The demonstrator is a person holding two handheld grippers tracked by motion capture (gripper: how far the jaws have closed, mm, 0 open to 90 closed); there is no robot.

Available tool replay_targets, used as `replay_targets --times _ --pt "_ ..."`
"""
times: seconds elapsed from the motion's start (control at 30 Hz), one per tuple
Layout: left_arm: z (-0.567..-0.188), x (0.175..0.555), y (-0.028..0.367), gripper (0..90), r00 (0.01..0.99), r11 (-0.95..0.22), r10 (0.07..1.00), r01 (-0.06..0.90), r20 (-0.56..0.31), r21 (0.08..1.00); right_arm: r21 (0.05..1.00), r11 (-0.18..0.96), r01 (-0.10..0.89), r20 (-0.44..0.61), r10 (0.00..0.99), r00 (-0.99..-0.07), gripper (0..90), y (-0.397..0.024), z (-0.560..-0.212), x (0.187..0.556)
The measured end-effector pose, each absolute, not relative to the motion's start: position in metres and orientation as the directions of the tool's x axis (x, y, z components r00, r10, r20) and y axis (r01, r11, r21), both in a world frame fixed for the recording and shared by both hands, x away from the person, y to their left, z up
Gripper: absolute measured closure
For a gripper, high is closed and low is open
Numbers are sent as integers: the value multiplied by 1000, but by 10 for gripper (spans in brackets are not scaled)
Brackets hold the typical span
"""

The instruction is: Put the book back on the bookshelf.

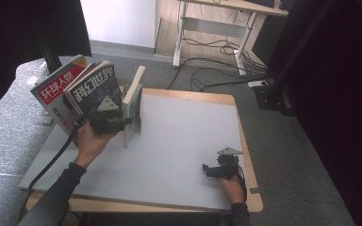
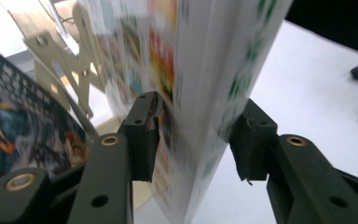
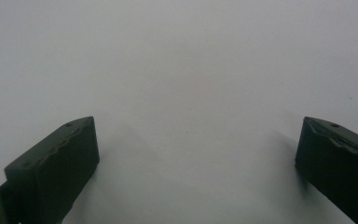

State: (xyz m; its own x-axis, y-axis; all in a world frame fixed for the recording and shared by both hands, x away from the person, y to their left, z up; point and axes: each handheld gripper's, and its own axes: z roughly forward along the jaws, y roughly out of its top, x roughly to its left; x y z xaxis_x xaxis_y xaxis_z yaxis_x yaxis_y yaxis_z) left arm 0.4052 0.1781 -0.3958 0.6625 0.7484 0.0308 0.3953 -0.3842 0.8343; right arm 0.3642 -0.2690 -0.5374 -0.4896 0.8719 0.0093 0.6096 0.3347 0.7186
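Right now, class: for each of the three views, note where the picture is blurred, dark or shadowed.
High view: dark at both sides, table evenly lit. Left gripper view: the book between the left claw is smeared with blur, its print unreadable, while the claw itself stays sharp. Right gripper view: soft shadows fall on the table beside each jaw of the open right claw.

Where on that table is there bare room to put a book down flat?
The grey table is bare between the upright book and the right gripper, and along the far edge. It is crowded at the far left, where magazines lean by the left gripper.
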Motion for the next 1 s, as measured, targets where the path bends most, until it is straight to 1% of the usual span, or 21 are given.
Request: replay_targets --times 0.23,0.6,0.8,1.0 --pt "-418 404 179 584 660 -386 751 426 12 818 719 337 609 9 871 -492 0 -269 -537 364" --pt "-422 407 174 636 653 -378 756 400 29 835 718 338 608 7 870 -493 0 -269 -537 364" --pt "-424 407 166 610 662 -388 748 380 46 840 719 338 608 8 870 -492 0 -269 -537 364" --pt "-424 408 166 573 669 -387 742 385 35 838 718 339 608 7 870 -493 0 -269 -537 364"
